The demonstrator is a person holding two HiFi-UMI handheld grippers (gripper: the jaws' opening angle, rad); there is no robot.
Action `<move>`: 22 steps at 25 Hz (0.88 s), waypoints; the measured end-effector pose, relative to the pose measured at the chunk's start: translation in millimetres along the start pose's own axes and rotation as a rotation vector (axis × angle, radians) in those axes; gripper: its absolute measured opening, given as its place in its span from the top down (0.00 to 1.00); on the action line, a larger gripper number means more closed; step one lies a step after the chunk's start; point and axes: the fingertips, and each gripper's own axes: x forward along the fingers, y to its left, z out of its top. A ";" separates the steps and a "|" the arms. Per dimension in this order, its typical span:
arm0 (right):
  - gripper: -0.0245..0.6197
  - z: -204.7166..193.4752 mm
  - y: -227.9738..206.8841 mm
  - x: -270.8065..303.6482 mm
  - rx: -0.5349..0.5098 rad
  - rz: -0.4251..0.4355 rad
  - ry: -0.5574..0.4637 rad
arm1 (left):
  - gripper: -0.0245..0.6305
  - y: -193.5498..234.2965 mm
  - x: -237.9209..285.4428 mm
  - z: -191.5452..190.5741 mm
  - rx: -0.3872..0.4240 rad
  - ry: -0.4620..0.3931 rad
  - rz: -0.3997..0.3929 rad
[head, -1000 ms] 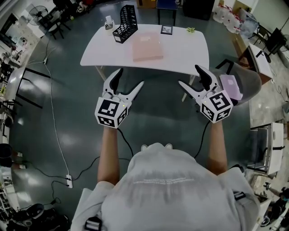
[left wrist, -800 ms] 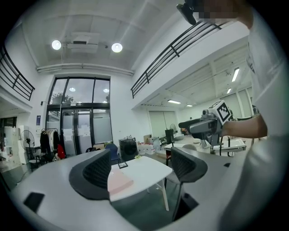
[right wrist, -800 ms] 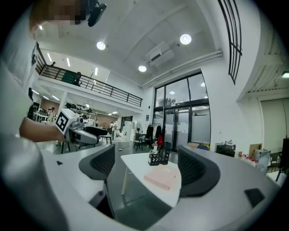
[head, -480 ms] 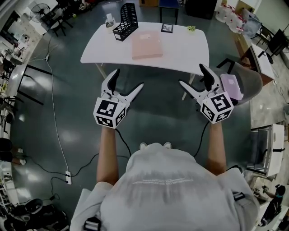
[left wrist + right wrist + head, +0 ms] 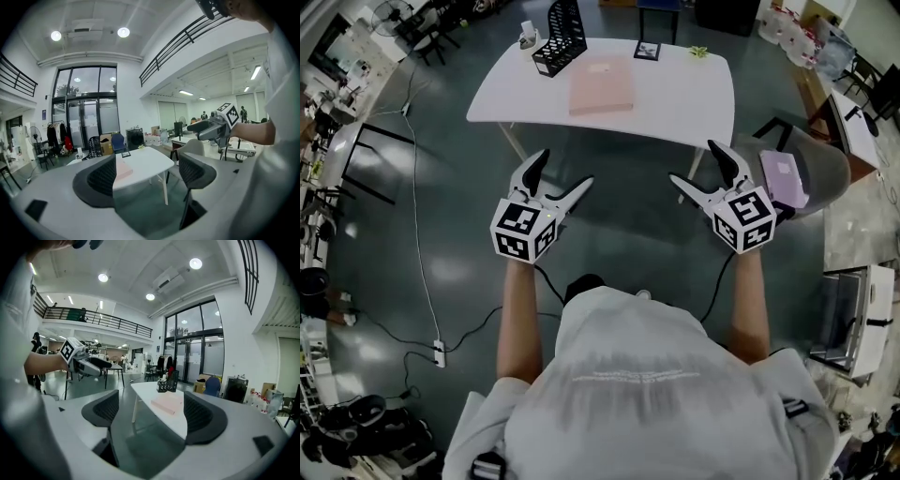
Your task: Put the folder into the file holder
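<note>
Black file holder [image 5: 561, 37] stands on white surface [image 5: 694, 103], pink folder [image 5: 600, 84] flat just beside it. Well apart from it, left tongs [image 5: 565, 171] and right tongs [image 5: 695, 162], just opened wide, grip nothing.

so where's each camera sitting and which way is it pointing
Head view: on the person's head, looking steeply down at the white rounded table and black mesh file holder; shows torso, forearms, left gripper and right gripper, both empty, jaws just opened wider.
Left gripper view: on the left gripper, looking along its jaws at the table; right gripper and arm at right.
Right gripper view: on the right gripper, facing the table; left gripper at left.
Shared: all three show the flat pink folder on the table.
</note>
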 end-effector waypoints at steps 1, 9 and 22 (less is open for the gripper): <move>0.29 -2.2 -3.7 0.2 0.006 0.001 0.004 | 0.30 -0.7 2.0 -0.6 0.000 0.007 0.005; 0.30 -2.0 -22.3 6.9 0.059 0.001 -0.033 | 0.30 0.2 16.2 2.1 0.007 0.013 0.008; 0.29 0.4 -75.0 108.4 0.069 -0.039 0.021 | 0.30 107.1 97.4 -18.9 -0.055 0.017 0.011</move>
